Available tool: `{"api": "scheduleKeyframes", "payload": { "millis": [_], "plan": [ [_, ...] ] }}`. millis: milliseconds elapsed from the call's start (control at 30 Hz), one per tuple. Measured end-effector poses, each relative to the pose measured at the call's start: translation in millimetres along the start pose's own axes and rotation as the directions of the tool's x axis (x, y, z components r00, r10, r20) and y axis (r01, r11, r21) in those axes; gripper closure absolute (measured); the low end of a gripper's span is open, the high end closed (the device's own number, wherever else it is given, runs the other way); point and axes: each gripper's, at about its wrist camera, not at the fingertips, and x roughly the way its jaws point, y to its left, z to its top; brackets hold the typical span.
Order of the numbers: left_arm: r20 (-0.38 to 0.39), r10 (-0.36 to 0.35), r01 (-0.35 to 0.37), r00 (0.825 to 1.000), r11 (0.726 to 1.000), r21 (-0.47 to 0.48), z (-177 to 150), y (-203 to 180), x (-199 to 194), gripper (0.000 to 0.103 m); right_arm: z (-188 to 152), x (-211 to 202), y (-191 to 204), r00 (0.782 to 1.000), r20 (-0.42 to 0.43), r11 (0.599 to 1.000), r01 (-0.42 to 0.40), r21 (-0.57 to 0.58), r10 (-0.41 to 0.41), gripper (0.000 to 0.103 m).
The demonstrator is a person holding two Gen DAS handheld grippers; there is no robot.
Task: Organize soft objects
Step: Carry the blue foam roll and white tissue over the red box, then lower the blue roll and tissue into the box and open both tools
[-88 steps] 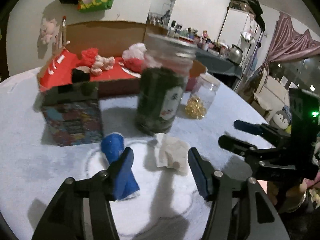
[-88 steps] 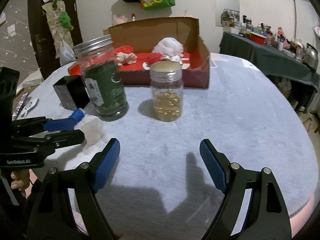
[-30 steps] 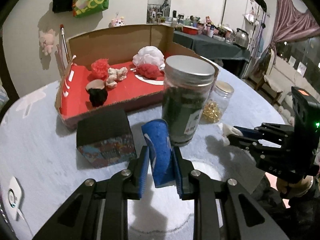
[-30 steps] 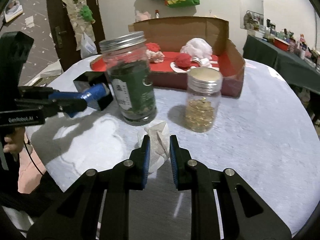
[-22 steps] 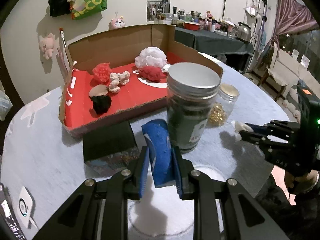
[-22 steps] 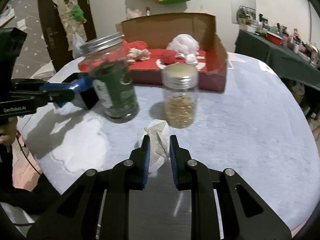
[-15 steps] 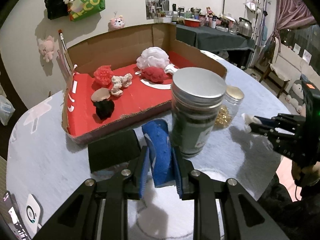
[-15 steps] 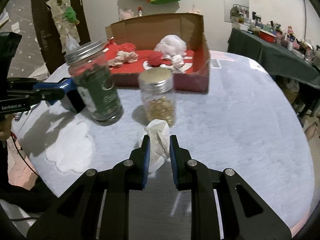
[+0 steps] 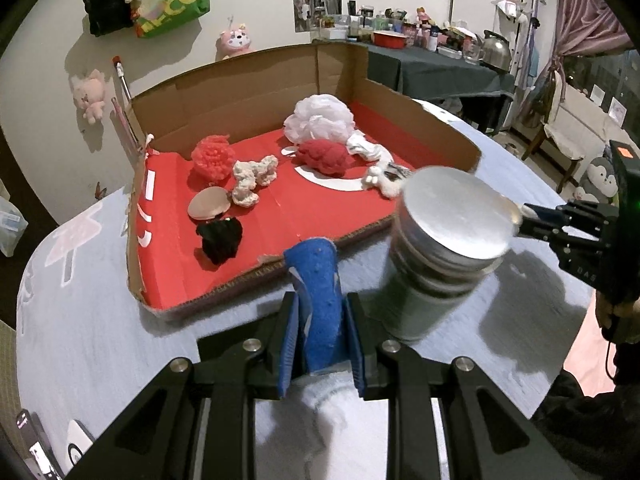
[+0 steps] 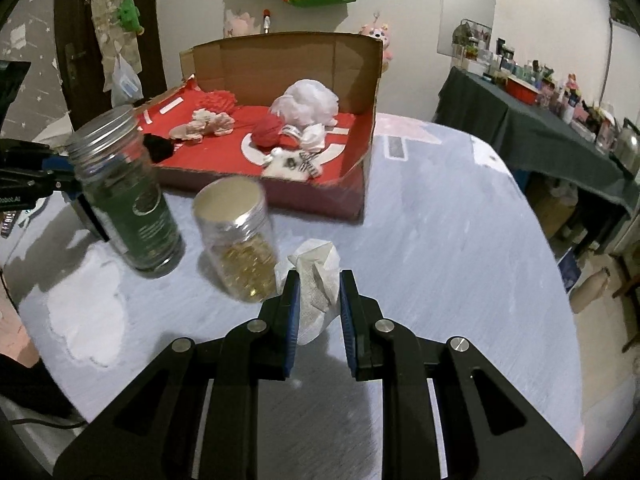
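Observation:
My left gripper [image 9: 320, 312] is shut on a rolled blue sock [image 9: 318, 280] and holds it above the table, just in front of the open cardboard box [image 9: 248, 76] with a red floor. My right gripper [image 10: 318, 288] is shut on a crumpled white tissue [image 10: 318, 276] and holds it above the table, to the right of the small jar. In the box lie a white mesh puff [image 9: 320, 120], a red knit ball [image 9: 324, 156], a red pom [image 9: 212, 156], a beige knit piece [image 9: 252, 176] and a black soft piece [image 9: 220, 238].
A tall jar of green leaves with a metal lid [image 9: 448, 232] stands right of the blue sock, also seen in the right wrist view [image 10: 128, 196]. A small jar of yellow capsules [image 10: 240, 240] stands beside it. The round table has a pale blue cover [image 10: 460, 248].
Both grippers, first open over the sock and the tissue, closed on them and lifted. Over the last second both have moved up and toward the box.

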Motion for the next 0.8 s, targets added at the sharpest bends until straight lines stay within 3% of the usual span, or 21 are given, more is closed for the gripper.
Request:
{"api": "scheduleKeyframes", "payload": {
  "millis": [467, 667, 800],
  "plan": [
    [-0.018, -0.086, 0.086, 0.996, 0.996, 0.018, 39, 31, 25, 0.079, 54, 16, 2, 1.0, 0.014, 0.994, -0.014, -0.106, 0.016, 0.085],
    [-0.047, -0.105, 0.108, 0.993, 0.993, 0.051, 57, 43, 42, 0.079, 87, 30, 9, 0.995, 0.002, 0.986, -0.094, -0.141, 0.095, 0.085],
    [-0.054, -0.143, 0.148, 0.988, 0.984, 0.1, 65, 47, 53, 0.079, 111, 52, 14, 0.975, -0.055, 0.964, -0.222, -0.147, 0.216, 0.085]
  ]
}}
